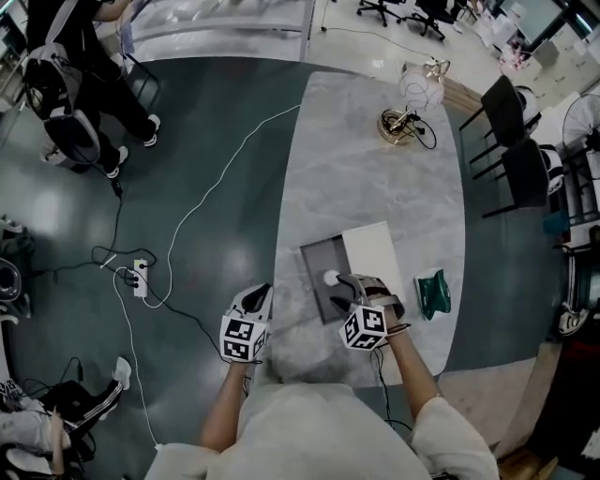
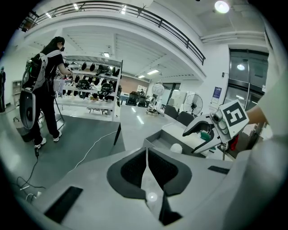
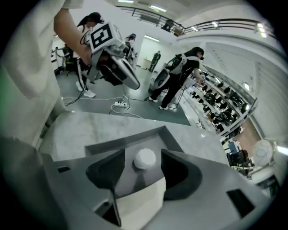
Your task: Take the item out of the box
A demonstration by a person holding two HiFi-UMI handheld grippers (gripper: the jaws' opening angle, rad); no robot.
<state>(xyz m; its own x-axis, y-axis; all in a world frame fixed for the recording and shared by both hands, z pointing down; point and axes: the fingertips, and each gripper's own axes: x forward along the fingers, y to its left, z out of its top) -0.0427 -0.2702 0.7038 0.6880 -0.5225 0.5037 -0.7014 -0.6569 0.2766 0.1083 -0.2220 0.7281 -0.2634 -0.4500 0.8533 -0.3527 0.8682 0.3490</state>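
Near table edge, right gripper jaws spread around ball in box; left gripper jaws closed.

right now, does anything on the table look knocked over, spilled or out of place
Nothing stands out. The grey box lies open on the table with the white ball inside, between the open jaws of the right gripper; a green packet lies beside the box. No spill or damage shows.

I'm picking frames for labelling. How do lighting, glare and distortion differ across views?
Head view: dim, even light, white ball sharp inside the box. Left gripper view: heavy fisheye bending, ceiling lamp glaring top right. Right gripper view: same bending, dark vignette, ball crisp between open right tongs.
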